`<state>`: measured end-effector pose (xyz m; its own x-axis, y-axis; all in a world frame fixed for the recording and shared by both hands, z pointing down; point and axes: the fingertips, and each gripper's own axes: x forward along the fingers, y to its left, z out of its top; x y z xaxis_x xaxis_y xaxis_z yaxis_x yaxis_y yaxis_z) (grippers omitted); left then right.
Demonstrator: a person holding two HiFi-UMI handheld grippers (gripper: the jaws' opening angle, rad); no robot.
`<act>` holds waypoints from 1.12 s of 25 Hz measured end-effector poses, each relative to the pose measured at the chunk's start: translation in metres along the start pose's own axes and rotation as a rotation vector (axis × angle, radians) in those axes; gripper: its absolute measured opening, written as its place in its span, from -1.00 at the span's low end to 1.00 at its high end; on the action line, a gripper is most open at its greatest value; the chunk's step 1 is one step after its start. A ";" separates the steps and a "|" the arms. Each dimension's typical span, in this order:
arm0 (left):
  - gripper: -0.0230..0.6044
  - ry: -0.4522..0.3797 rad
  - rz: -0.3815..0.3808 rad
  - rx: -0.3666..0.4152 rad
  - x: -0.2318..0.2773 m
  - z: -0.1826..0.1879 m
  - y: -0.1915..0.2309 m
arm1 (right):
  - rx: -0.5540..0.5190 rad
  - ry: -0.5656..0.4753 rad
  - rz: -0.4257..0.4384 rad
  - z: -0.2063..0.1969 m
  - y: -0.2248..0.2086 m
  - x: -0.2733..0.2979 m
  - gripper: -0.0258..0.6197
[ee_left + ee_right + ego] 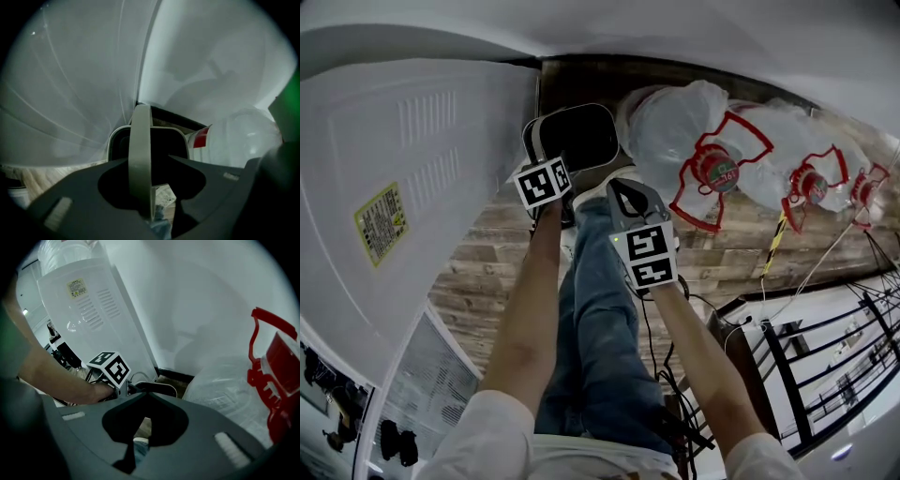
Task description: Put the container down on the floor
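Beside the white dispenser [412, 187]: dark container [581, 136], close to the water bottles [712, 150], over the wooden floor [487, 253]
Left gripper [147, 158]: jaws closed on the grey rim of the container
Right gripper [146, 394]: jaws together, nothing between them

- Three jugs [680, 127] [769, 136] [844, 159], each with one red cap.
- One container [581, 136].
- One white dispenser [412, 187].
- Two grippers [150, 164] [145, 397].
- Two marker cubes [544, 183] [652, 255], one on each gripper.
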<state>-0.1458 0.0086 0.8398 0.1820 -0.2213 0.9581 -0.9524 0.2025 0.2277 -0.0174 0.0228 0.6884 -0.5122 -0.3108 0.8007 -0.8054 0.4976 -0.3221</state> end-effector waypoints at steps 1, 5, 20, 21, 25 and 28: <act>-0.44 0.020 0.035 0.008 -0.001 -0.003 0.006 | 0.001 0.000 0.000 -0.001 0.000 -0.001 -0.85; -0.33 0.098 0.126 0.021 -0.003 -0.018 0.025 | 0.002 0.009 -0.003 -0.005 0.002 -0.004 -0.85; -0.11 0.186 0.280 0.077 -0.018 -0.040 0.070 | -0.003 -0.005 -0.002 0.001 0.006 -0.004 -0.85; -0.11 0.195 0.266 0.072 -0.018 -0.042 0.068 | -0.004 -0.005 -0.002 0.001 0.007 -0.005 -0.85; -0.11 0.183 0.259 0.056 -0.024 -0.037 0.065 | -0.008 -0.013 -0.011 0.007 0.005 -0.011 -0.85; -0.11 0.207 0.228 0.045 -0.031 -0.039 0.055 | -0.012 -0.020 -0.019 0.013 0.004 -0.019 -0.85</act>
<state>-0.1946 0.0639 0.8297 0.0036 0.0255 0.9997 -0.9834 0.1813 -0.0011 -0.0152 0.0201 0.6653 -0.5024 -0.3364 0.7965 -0.8118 0.5007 -0.3005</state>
